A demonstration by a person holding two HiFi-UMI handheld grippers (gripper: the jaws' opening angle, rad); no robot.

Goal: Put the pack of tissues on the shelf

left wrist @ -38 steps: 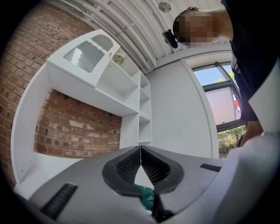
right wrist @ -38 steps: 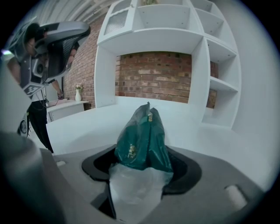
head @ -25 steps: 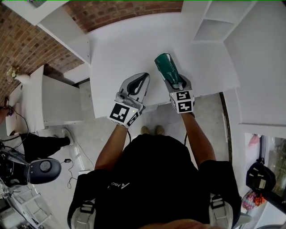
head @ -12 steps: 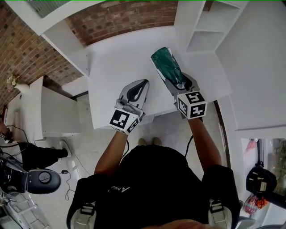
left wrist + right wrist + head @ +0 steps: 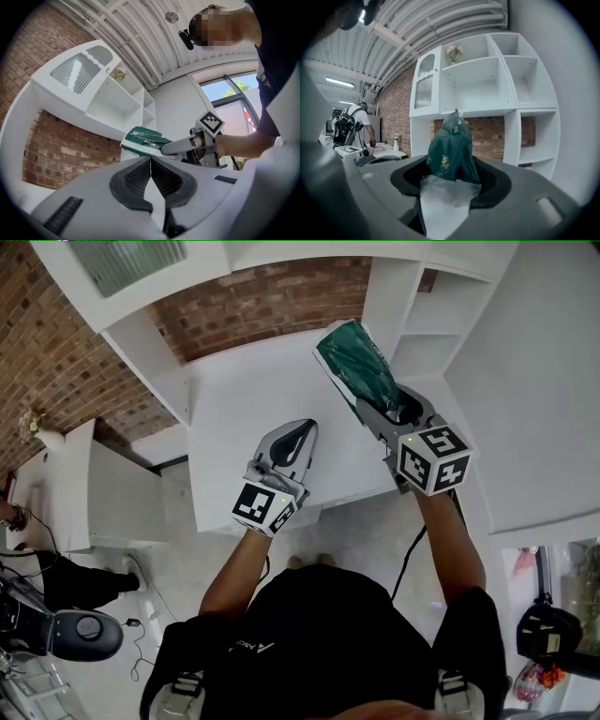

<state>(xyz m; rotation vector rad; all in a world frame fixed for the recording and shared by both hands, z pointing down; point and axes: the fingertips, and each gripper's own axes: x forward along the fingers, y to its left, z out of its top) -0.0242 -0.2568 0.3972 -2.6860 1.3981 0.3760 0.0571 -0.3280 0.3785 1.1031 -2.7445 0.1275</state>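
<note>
A dark green pack of tissues is held up in the air by my right gripper, whose jaws are shut on its near end. In the right gripper view the pack stands up in front of the white shelf unit. The left gripper view shows the pack and the right gripper raised toward the shelves. My left gripper hovers over the white table with its jaws shut and nothing between them.
The shelf unit stands at the table's back right, with open compartments and a small flower vase on top. A brick wall is behind. A person works at a far counter.
My right gripper has lifted the tissue pack up and to the right, toward the shelf unit. The left gripper has stayed over the table.
</note>
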